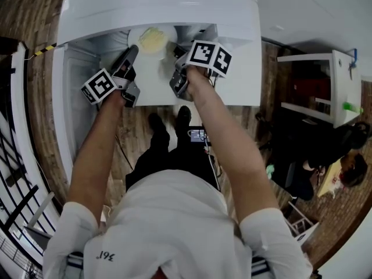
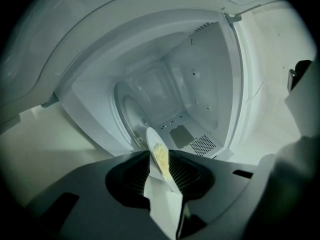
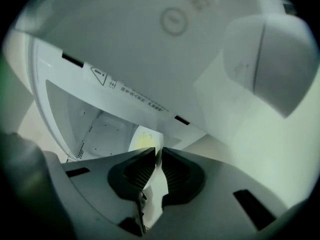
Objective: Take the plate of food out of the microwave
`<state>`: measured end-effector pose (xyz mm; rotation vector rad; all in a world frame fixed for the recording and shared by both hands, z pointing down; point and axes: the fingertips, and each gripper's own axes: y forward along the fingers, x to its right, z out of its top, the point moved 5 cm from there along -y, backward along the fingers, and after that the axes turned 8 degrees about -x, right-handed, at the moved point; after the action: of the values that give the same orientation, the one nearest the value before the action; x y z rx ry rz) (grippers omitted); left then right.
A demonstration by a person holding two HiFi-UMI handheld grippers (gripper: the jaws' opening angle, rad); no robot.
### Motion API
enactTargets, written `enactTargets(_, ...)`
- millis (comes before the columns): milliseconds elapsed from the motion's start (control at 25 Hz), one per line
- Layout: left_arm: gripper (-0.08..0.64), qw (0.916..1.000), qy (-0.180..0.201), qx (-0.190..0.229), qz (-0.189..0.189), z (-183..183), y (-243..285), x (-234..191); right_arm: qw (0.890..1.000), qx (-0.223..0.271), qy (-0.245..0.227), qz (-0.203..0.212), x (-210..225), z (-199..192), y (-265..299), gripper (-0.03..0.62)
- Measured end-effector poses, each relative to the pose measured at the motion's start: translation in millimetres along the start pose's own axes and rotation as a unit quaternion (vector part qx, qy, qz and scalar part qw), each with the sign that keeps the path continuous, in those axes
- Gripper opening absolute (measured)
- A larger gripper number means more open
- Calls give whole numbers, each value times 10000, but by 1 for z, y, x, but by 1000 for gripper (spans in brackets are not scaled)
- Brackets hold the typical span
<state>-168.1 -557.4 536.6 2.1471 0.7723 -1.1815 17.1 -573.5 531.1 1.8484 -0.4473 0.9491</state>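
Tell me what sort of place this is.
Likely a lab or office space, not a home kitchen: an open white microwave with a plate of food at its opening, wood-plank flooring, and a white table with a seated person nearby.

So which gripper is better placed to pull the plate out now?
Right, probably. The right gripper has its jaws nearly together, apparently on the rim of the plate; the left gripper has its jaws wide apart around the opposite edge, not pressing.
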Motion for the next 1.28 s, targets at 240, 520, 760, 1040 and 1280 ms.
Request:
enactTargets(240,81,10000,-42,-22,-13,-1,2,-2,10000,-14,-20,-79,2,-2,-1,44)
enactTargets(520,60,9993,-339,-71,136,-6,2,-2,9998,-18,-129,-159,1,1,-4,44)
enactTargets(760,60,9985,-449,-100,297,-16,-2,5,9997,-48,-241,-85,-1,-1,-13,40)
enactTargets(1040,60,9983,-454,-46,365,-25,-9,23,9994,-59,-326,30,-2,-3,-28,40)
enactTargets(1280,60,9983,-418,-29,395,-38,-21,39,9993,-100,-318,139,-2,-15,-43,39)
